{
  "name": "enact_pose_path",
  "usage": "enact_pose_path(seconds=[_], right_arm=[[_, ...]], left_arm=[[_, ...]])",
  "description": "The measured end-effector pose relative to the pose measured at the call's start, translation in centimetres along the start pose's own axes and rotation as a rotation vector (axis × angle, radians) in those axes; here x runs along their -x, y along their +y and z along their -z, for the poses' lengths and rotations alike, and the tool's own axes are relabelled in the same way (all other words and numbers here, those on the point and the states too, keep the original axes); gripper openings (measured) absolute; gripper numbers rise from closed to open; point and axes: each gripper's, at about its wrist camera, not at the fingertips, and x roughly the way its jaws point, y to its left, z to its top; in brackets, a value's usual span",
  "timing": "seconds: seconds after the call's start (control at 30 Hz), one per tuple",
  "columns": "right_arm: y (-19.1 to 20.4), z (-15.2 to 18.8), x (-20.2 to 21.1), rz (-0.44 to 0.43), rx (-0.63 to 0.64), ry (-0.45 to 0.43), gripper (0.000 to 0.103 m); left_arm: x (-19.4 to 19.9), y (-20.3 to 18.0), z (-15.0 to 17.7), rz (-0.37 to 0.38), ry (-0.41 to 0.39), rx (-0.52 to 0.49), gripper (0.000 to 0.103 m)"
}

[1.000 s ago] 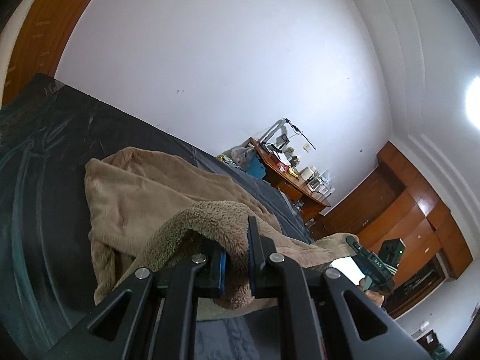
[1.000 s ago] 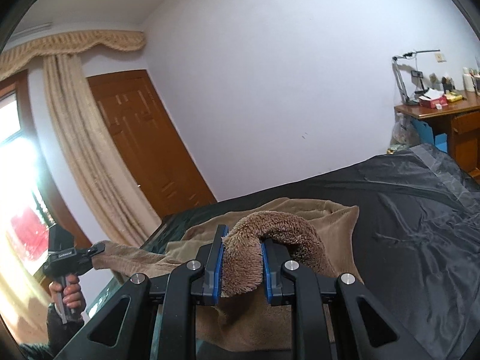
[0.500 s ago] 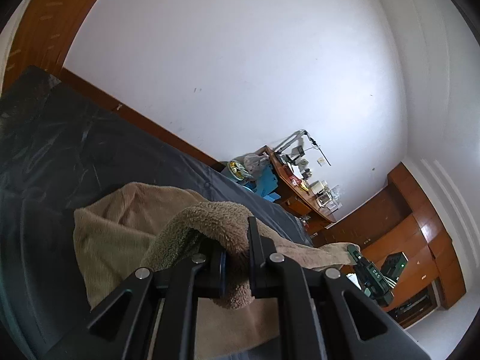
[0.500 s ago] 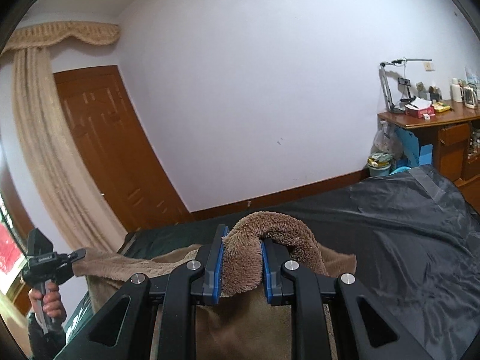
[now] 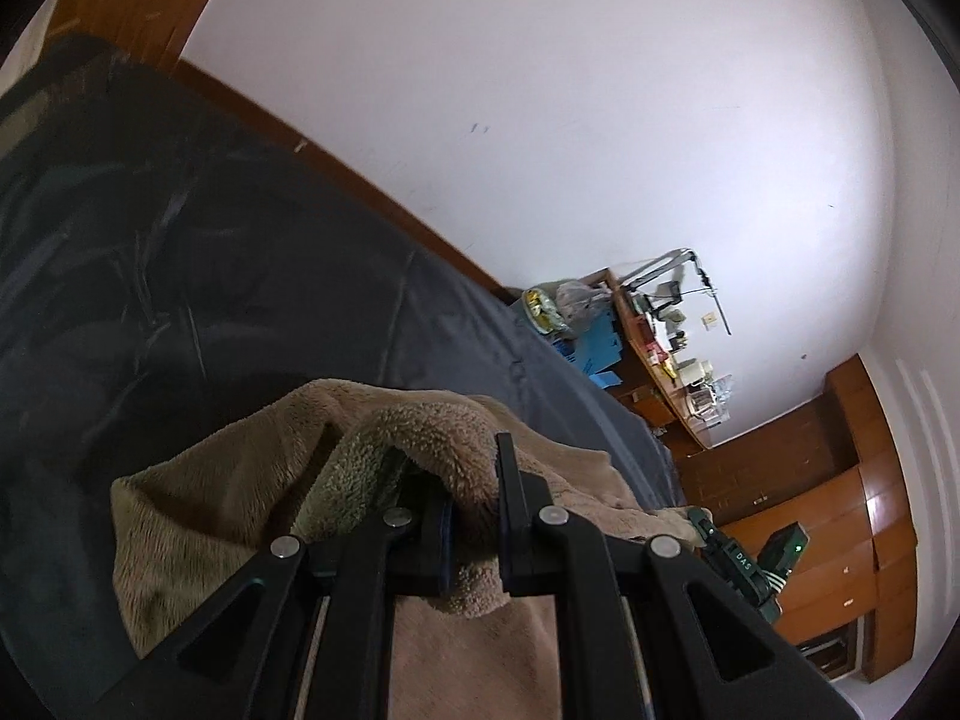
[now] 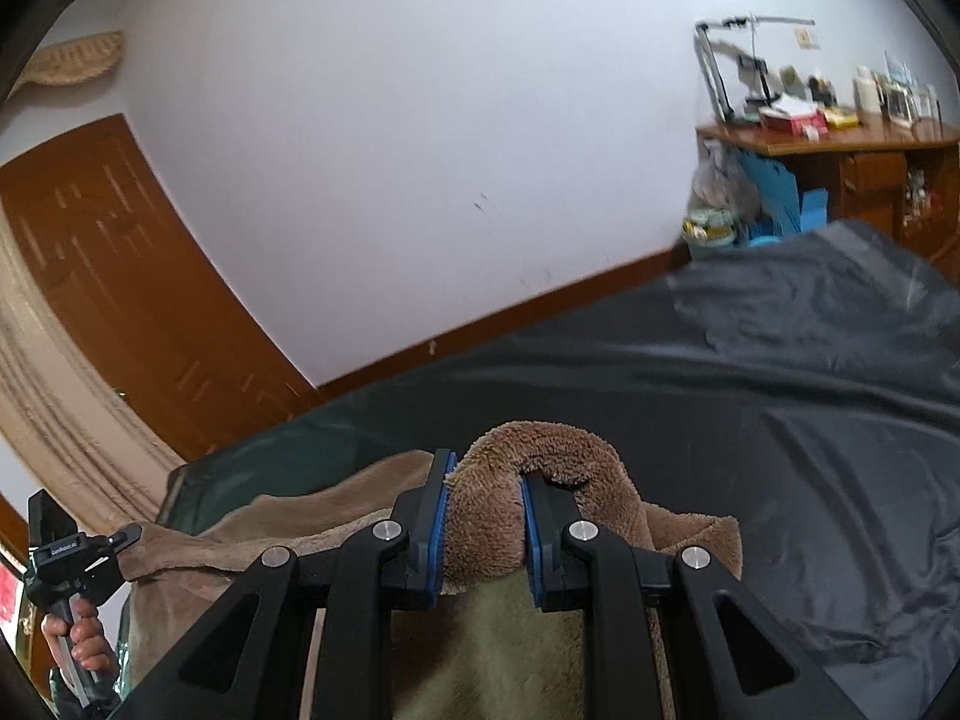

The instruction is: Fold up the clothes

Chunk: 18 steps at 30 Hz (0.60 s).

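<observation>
A tan fleece garment (image 5: 198,528) hangs between both grippers above a bed with a dark cover (image 5: 180,300). My left gripper (image 5: 471,516) is shut on a bunched fold of the fleece. My right gripper (image 6: 483,531) is shut on another thick fold of the garment (image 6: 540,450). In the left wrist view the right gripper (image 5: 738,564) shows at the far end of the stretched cloth. In the right wrist view the left gripper (image 6: 72,558) shows at the lower left, in a hand, with the cloth edge running to it.
The dark bed cover (image 6: 810,420) spreads ahead and to the right. A wooden desk (image 6: 840,150) with clutter and a lamp stands at the wall. A brown door (image 6: 120,276) and a curtain (image 6: 54,408) are at the left. Wooden cabinets (image 5: 840,510) stand at the right.
Both grippers have lifted and pulled back with the fleece. More bare bed cover and the skirting board now show, and the garment covers less of the bed ahead.
</observation>
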Motion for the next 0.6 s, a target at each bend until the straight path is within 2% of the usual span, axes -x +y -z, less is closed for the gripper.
enact_pose_path(seconds=[0.3, 0.43, 0.5, 0.53, 0.6], right_arm=[[-1.4, 0.7, -4.2, 0.017, -0.021, 0.090, 0.022], [-3.1, 1.0, -5.0, -0.025, -0.110, 0.131, 0.027], [-3.4, 0.9, -4.8, -0.042, -0.129, 0.135, 0.029], [-3.3, 0.8, -4.5, -0.045, -0.124, 0.134, 0.029], [-3.1, 0.7, -3.6, -0.051, -0.111, 0.127, 0.030]], left_arm=[[-3.5, 3.1, -0.1, -0.032, 0.041, 0.083, 0.013], [-4.7, 5.1, 0.0, 0.007, 0.082, 0.177, 0.015], [-4.6, 5.2, 0.0, 0.028, 0.090, 0.191, 0.019], [-4.4, 5.1, -0.1, 0.039, 0.090, 0.189, 0.026], [-3.6, 4.8, -0.2, 0.085, 0.080, 0.173, 0.054]])
